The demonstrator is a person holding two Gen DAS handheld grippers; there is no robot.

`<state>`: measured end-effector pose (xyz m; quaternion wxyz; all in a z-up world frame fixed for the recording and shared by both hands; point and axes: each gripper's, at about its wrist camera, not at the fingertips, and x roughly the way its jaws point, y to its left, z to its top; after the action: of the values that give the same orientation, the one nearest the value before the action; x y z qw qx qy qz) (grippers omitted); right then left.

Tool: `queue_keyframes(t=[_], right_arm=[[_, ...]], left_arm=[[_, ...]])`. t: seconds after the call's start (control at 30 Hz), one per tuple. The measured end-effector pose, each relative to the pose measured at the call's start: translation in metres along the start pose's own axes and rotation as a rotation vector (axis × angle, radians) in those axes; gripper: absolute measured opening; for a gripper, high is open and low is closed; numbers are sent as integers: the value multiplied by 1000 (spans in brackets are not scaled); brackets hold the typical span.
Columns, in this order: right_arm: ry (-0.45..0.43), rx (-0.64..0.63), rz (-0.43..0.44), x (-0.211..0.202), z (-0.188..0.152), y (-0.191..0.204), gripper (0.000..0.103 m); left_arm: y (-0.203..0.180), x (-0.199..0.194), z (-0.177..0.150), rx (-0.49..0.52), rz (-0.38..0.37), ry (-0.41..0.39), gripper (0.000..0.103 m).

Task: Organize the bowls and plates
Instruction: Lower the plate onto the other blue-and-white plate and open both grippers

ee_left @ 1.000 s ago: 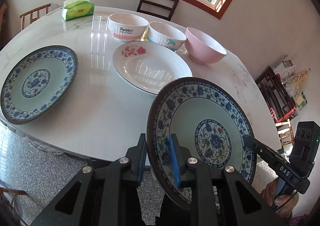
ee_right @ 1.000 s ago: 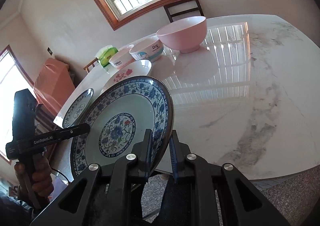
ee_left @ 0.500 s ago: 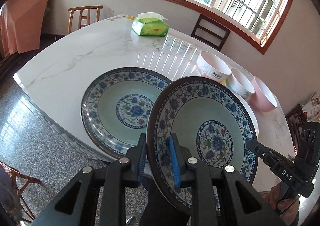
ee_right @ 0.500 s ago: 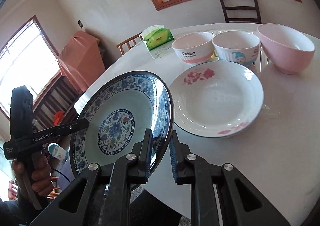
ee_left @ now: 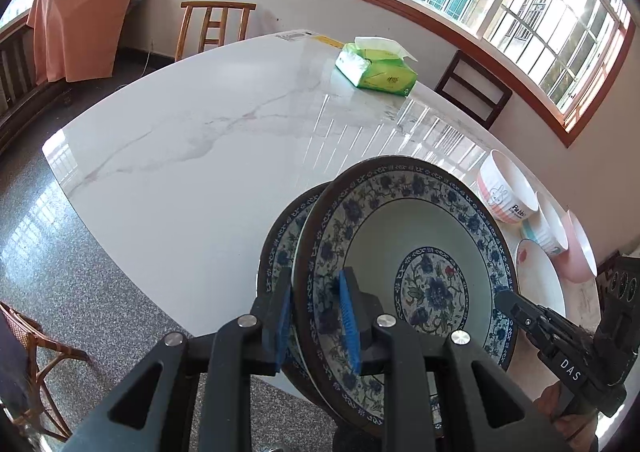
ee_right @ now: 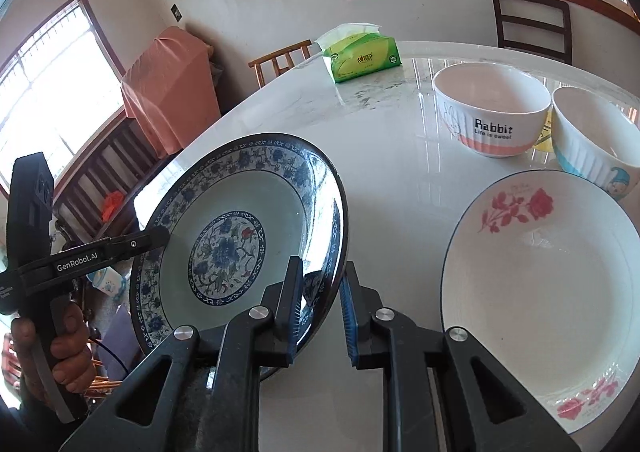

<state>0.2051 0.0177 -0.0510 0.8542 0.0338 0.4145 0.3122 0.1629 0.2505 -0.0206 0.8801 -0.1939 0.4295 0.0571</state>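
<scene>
While both your tongs, left gripper (ee_left: 316, 316) and right gripper (ee_right: 320, 308), pinch opposite rims of the blue plate (ee_right: 240, 228), its twin, the second blue plate (ee_left: 280, 248), lies just beneath it. Unstacked beyond your right tong: rose plate (ee_right: 540, 284), Rabbit bowl (ee_right: 492, 115).

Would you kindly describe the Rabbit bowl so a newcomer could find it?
On the white marble table, beyond the rose-printed plate, bowls stand in a row. The Rabbit bowl is nearest the green tissue pack; it alone has lettering and an orange base band.
</scene>
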Motion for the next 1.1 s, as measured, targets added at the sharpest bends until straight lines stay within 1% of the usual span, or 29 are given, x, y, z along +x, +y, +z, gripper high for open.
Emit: queue_keyframes(t=[0.17, 0.5, 0.67, 0.83, 0.9, 0.97, 1.0, 1.07, 1.1], right_arm=[[-1, -29, -25, 6, 1, 6, 19], [5, -41, -45, 14, -1, 11, 21], [0, -54, -58, 18, -3, 13, 23], [-8, -69, -62, 21, -4, 16, 26], [-14, -81, -65, 21, -4, 17, 29], [-12, -88, -72, 22, -6, 19, 32], [-21, -96, -59, 22, -6, 20, 35], [-22, -117, -66, 23, -9, 23, 38], [-21, -120, -70, 24, -9, 24, 38]], left_arm=[[5, 8, 4, -6, -2, 0, 23], [8, 15, 5, -4, 6, -1, 23], [5, 17, 4, 14, 23, -17, 23], [6, 17, 3, 9, 27, -38, 23], [5, 17, 3, 14, 35, -46, 23], [3, 14, 3, 21, 69, -73, 24], [3, 11, 3, 24, 76, -93, 24], [2, 4, 4, 28, 71, -119, 31], [1, 1, 4, 33, 73, -131, 32]])
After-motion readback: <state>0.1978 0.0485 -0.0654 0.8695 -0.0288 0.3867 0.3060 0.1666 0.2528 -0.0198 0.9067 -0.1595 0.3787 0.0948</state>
